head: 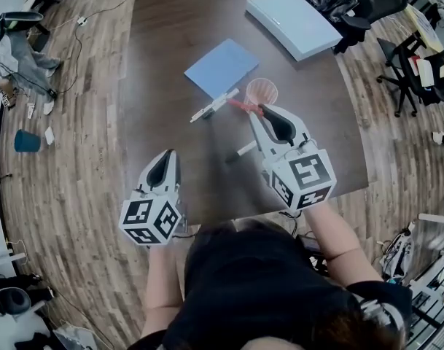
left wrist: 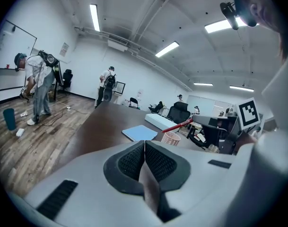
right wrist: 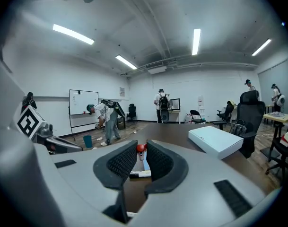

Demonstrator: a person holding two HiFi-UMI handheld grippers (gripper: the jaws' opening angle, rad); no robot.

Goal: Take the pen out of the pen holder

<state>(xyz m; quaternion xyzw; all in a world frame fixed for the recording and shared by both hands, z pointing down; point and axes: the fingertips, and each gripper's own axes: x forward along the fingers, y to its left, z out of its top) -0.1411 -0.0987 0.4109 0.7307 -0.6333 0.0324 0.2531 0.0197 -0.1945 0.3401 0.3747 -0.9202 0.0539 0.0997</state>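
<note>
Dark-padded fingers [left wrist: 129, 162] of the left gripper [head: 168, 159] are pressed together on nothing, well left of the pen holder [head: 262, 91] and apparently unneeded. Just right of the holder, the right gripper [head: 264, 112] clamps the red pen [head: 245, 107] by its upper end, tilting it outward. Its lower end seems to be still at the rim.

The right hand-held gripper [right wrist: 141, 153] pinches the red end of a pen [right wrist: 141, 147] between its jaw tips above the dark surface [right wrist: 173, 131], where a white marker [right wrist: 140, 174] lies just below the jaws and a white box [right wrist: 214, 141] sits well apart, toward the right edge.
</note>
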